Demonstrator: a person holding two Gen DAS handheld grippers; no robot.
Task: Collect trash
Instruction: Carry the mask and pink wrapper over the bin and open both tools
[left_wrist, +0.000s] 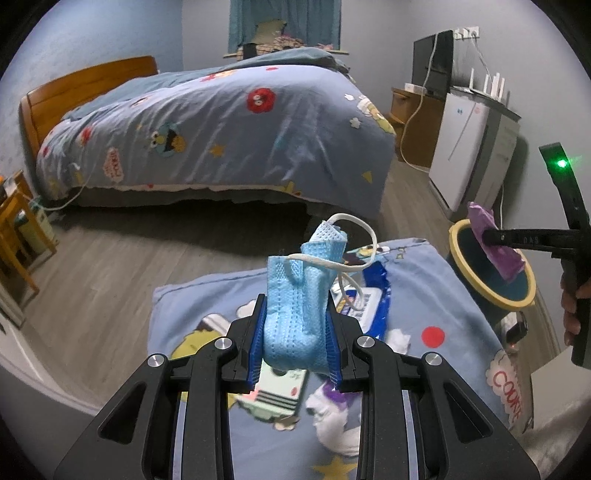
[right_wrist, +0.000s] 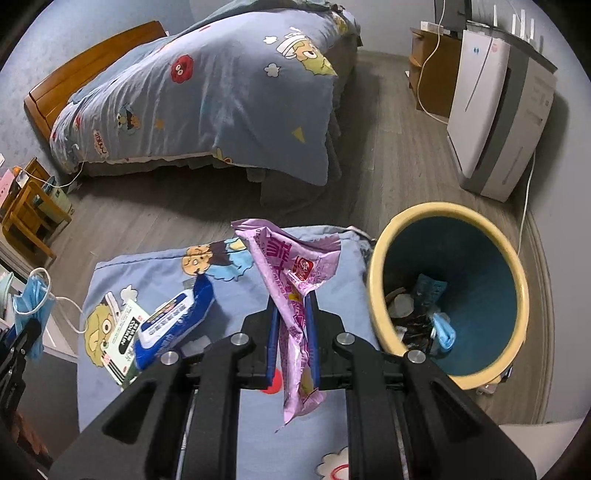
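Note:
My left gripper (left_wrist: 295, 334) is shut on a crumpled blue face mask (left_wrist: 295, 306) whose white ear loops stick up, held above a blue cartoon cushion (left_wrist: 443, 295). My right gripper (right_wrist: 293, 332) is shut on a purple snack wrapper (right_wrist: 291, 280), just left of a yellow-rimmed teal bin (right_wrist: 373, 280) with rubbish inside. In the left wrist view the wrapper (left_wrist: 496, 240) hangs over the bin (left_wrist: 458, 236). In the right wrist view the mask (right_wrist: 31, 299) and left gripper (right_wrist: 22, 332) show at the left edge. On the cushion lie a blue wipes pack (right_wrist: 173, 325), a green-white packet (right_wrist: 123, 339) and white tissues (left_wrist: 332, 417).
A bed (left_wrist: 221, 122) with a blue cartoon duvet stands across the grey wood floor. A white appliance (right_wrist: 495, 110) and a wooden cabinet (right_wrist: 432, 62) line the right wall. A wooden chair (right_wrist: 26, 218) stands at the left. A hand (left_wrist: 570, 306) holds the right gripper.

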